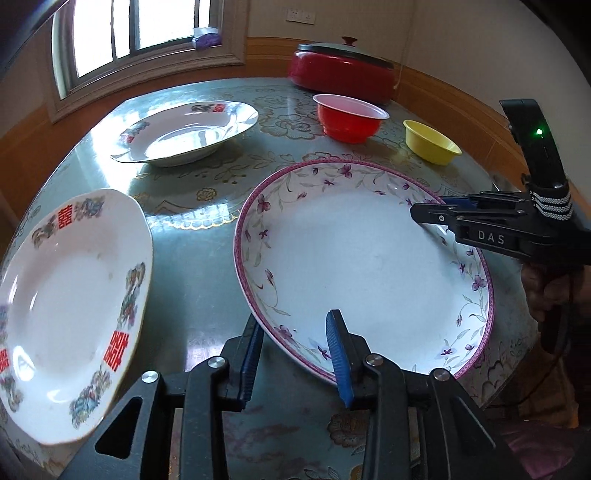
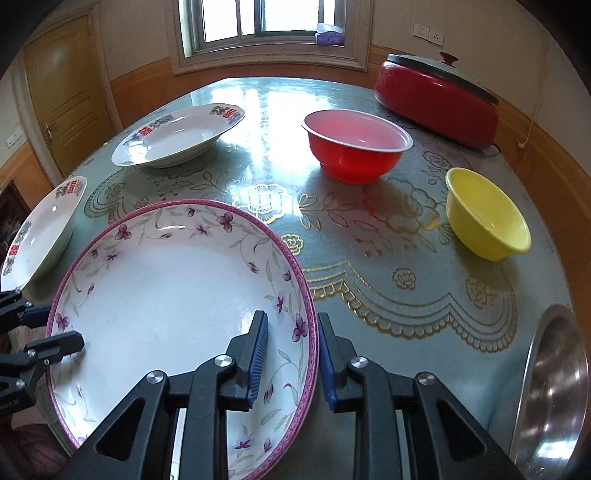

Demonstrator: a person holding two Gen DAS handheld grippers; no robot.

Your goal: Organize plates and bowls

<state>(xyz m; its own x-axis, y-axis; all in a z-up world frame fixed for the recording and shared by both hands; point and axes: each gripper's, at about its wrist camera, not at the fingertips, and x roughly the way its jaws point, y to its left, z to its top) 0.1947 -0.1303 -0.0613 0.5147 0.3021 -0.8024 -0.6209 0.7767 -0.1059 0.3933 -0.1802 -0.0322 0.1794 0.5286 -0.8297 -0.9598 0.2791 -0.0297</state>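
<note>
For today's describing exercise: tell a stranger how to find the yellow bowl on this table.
Start at the big red lidded cooking pot at the far side of the green patterned table. In front of it stands a red plastic bowl; beside that, nearer the table's edge, sits the small yellow plastic bowl. It is the only yellow dish, and smaller than the red one.

1. The left wrist view looks steeply down along the left gripper (image 1: 295,354) from close above the near left rim of the floral plate (image 1: 369,266), facing across the table (image 1: 207,192) toward the window (image 1: 122,33).
2. The right wrist view looks down along the right gripper (image 2: 291,362) from close above the same plate's (image 2: 166,295) right rim, facing the window (image 2: 266,18) too.
3. Both views share the plate, the red bowl (image 1: 351,118) (image 2: 356,147), the yellow bowl (image 1: 430,142) (image 2: 485,214) and each other's gripper.
</note>
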